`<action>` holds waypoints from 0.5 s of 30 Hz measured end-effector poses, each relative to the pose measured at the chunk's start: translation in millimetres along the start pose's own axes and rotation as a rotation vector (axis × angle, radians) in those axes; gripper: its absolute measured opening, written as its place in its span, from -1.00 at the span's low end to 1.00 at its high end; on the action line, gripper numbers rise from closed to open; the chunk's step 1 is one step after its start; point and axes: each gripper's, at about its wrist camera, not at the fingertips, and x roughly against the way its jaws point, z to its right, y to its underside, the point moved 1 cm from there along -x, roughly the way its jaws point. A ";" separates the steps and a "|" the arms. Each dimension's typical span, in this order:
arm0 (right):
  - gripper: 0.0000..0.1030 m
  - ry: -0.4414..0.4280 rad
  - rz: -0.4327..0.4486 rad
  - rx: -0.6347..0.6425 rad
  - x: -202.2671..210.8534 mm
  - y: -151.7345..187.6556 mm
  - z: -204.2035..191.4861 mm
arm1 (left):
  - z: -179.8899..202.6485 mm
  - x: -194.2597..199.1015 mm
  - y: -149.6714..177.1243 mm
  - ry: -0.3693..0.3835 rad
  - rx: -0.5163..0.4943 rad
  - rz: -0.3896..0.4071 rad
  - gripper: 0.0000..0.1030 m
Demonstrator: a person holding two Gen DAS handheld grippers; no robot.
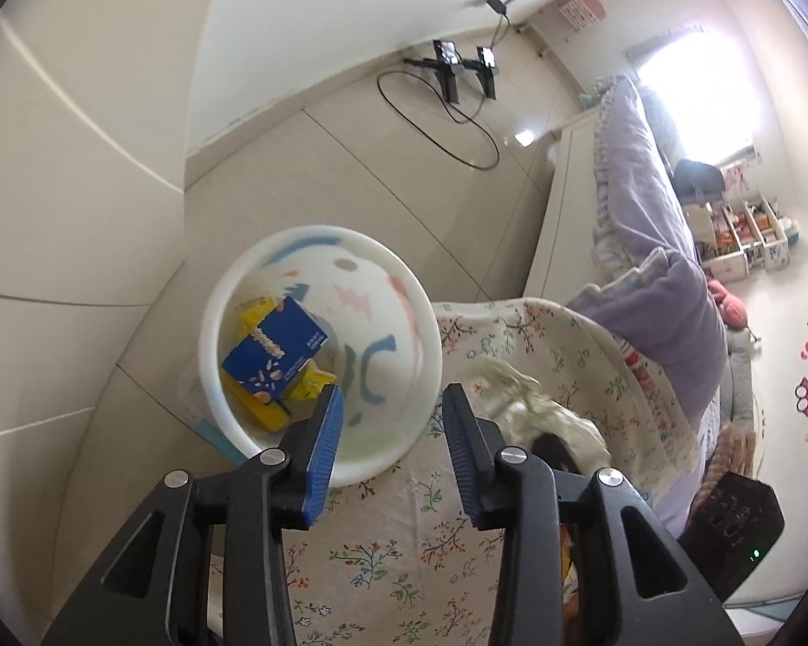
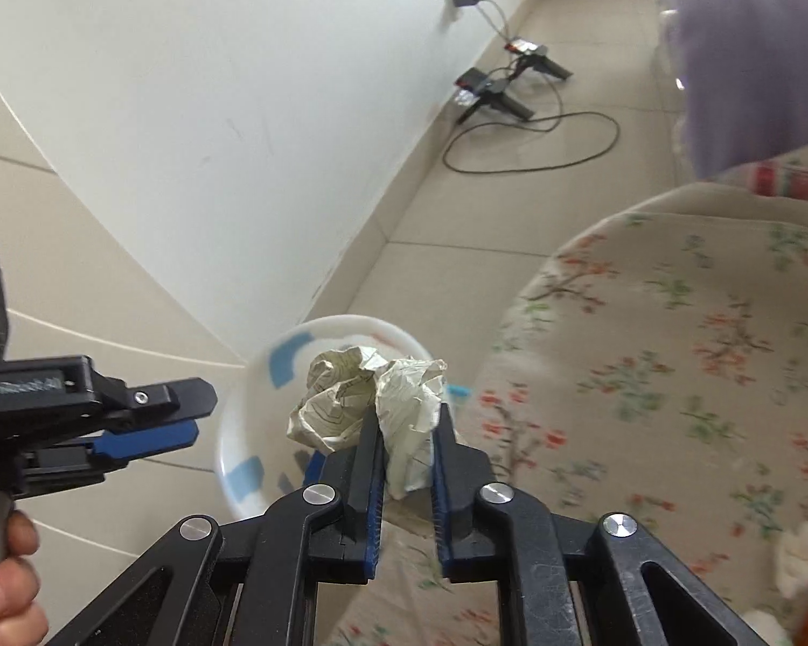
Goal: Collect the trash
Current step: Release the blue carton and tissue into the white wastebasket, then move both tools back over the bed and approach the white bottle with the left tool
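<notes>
Bin mouth open from above; blue carton and yellow packs fill the bottom. Bed edge touches bin's right side. Left claw crowds left; wall behind.

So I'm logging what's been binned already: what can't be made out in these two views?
- Left wrist: items under the blue carton in the bin, hidden by it.
- Right wrist: bin contents, hidden by the crumpled paper and motion blur.
- Right wrist: white scraps, cut off by the edge.

Left gripper jaws apart, empty
</notes>
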 end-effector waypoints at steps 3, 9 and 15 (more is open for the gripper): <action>0.20 -0.026 -0.013 -0.024 -22.6 -3.9 -9.6 | -1.1 4.5 1.8 0.004 0.018 0.004 -0.16; 0.36 -0.053 -0.027 -0.035 -35.4 2.8 -22.6 | 11.7 7.3 7.4 0.010 -0.019 0.009 -0.15; 0.36 -0.013 -0.013 -0.026 -1.4 7.8 -1.1 | 34.9 -0.2 25.8 0.025 -0.083 -0.031 -0.14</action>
